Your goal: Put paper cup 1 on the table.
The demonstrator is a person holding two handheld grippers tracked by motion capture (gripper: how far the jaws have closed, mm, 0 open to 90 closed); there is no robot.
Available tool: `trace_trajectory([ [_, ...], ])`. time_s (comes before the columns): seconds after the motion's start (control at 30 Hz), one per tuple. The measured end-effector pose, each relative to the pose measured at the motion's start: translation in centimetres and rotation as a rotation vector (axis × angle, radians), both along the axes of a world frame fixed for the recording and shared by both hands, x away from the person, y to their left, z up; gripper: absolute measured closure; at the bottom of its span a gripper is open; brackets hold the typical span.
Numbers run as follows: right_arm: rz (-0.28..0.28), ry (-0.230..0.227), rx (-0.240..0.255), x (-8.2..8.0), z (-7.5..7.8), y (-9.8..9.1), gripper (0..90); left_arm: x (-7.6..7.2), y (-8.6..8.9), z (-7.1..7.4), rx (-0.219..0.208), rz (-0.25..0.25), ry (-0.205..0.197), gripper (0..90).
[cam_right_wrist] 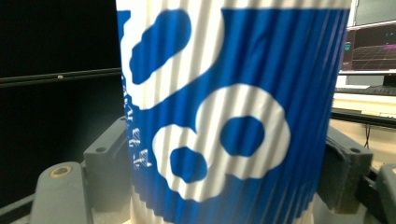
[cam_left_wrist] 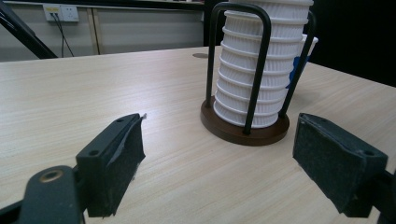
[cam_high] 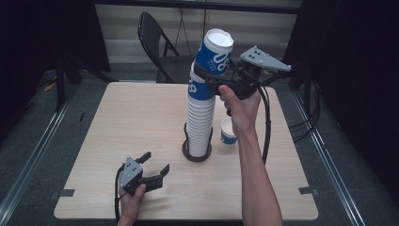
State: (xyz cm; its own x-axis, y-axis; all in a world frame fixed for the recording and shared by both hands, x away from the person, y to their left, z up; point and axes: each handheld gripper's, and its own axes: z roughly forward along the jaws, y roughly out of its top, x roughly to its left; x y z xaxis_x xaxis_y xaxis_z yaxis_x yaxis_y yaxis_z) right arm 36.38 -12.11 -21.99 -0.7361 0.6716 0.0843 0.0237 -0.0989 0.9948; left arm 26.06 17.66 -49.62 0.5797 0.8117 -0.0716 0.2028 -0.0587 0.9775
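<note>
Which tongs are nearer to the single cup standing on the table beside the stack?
Right. The right tongs grip the top cup of the stack, up above the single cup. The left tongs rest open near the table's front edge, farther off.

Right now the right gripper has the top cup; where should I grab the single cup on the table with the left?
Grip the single cup across its blue side wall, just below the white rim. It stands upright, mouth up, right of the stack holder. That holder lies between it and the open left gripper, so probably swing around the near side and come in level, one jaw on each side.
</note>
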Motion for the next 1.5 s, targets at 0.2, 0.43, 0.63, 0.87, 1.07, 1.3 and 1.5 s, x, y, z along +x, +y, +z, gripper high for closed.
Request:
trace_trajectory([
  [0.2, 0.0, 0.003, 0.017, -0.4, 0.2, -1.1, 20.1, 0.0, 0.0, 0.0, -0.001, 0.0, -0.001, 16.1],
  [0.43, -0.011, 0.01, 0.026, -1.1, -0.1, -2.3, 20.4, 0.0, 0.0, 0.0, -0.001, 0.0, -0.002, 16.2],
  [0.63, -0.012, 0.023, 0.038, -2.0, -0.4, -3.5, 20.4, 0.0, 0.0, 0.0, 0.003, -0.002, -0.005, 16.0],
  [0.87, -0.053, 0.045, 0.041, -3.0, -1.3, -5.3, 20.7, 0.0, 0.0, 0.0, 0.001, 0.002, -0.005, 16.1],
  [1.07, -0.079, 0.084, 0.026, -3.5, -2.9, -6.0, 20.9, -0.1, 0.0, 0.0, 0.003, 0.006, -0.007, 16.1],
  [1.3, -0.084, 0.123, 0.014, -3.8, -5.0, -6.0, 21.0, -0.1, 0.1, 0.0, -0.007, 0.004, -0.008, 16.1],
  [1.5, -0.105, 0.184, 0.01, -3.8, -7.1, -6.0, 21.2, -0.1, 0.1, 0.0, -0.008, 0.008, -0.007, 16.0],
])
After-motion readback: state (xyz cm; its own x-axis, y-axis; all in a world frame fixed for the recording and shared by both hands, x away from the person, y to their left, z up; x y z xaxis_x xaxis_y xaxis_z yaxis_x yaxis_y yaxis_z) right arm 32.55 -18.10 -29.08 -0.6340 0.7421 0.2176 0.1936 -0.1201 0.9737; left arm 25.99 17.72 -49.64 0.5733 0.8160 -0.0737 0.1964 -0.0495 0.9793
